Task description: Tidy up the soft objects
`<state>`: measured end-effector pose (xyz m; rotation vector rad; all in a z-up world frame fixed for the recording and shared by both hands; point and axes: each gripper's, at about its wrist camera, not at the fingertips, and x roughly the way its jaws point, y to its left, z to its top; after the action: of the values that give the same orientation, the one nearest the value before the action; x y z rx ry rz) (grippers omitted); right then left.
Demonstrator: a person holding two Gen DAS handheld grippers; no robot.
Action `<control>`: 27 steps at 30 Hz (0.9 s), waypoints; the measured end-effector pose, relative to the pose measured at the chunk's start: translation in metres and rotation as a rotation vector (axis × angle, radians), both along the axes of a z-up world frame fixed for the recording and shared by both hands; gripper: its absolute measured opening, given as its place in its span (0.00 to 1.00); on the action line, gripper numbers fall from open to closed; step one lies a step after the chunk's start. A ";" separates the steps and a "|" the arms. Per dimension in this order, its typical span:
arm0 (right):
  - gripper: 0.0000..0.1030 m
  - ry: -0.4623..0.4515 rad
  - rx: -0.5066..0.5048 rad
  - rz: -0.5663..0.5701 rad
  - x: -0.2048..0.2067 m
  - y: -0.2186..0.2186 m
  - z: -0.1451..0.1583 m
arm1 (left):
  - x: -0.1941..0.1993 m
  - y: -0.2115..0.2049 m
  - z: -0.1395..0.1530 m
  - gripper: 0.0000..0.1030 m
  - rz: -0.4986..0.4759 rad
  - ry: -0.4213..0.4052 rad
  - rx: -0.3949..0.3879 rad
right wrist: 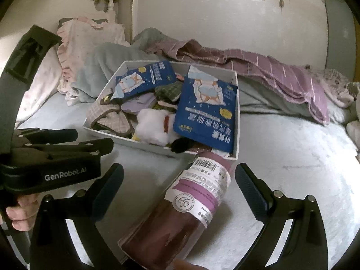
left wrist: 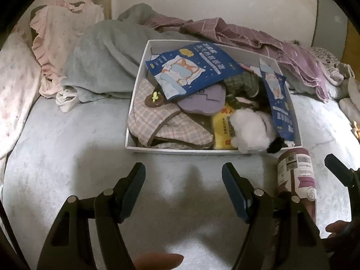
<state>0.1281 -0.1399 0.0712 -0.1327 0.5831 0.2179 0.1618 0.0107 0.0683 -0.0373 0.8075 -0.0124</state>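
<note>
Right wrist view: right gripper (right wrist: pixel 180 182) is seen spread apart around a purple bottle (right wrist: pixel 191 200), apparently untouched. Left gripper (left wrist: pixel 183 180) is held apart, empty, near the white box (left wrist: pixel 213 151) of soft items.

A white box (left wrist: pixel 137 90) at centre frame holds dark blue packets (left wrist: pixel 193 67) printed with pale cartoon animals, a pink-and-grey checked cloth (left wrist: pixel 157 121), a green plaid fabric (left wrist: pixel 240 83), a fluffy white toy (left wrist: pixel 249 128) and a yellow pack (left wrist: pixel 221 128). Lower right, a maroon bottle (right wrist: pixel 184 204) carries a white-and-purple label. Behind lie a grey-green blanket (left wrist: pixel 101 63) and purple striped bedding (left wrist: pixel 258 38).
</note>
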 end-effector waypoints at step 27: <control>0.97 -0.001 0.019 -0.025 0.002 -0.007 -0.001 | 0.001 -0.003 0.001 0.69 0.011 -0.019 0.016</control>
<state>0.1299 -0.1467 0.0701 -0.1074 0.5816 0.1991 0.1628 0.0078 0.0694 -0.0263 0.7886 0.0047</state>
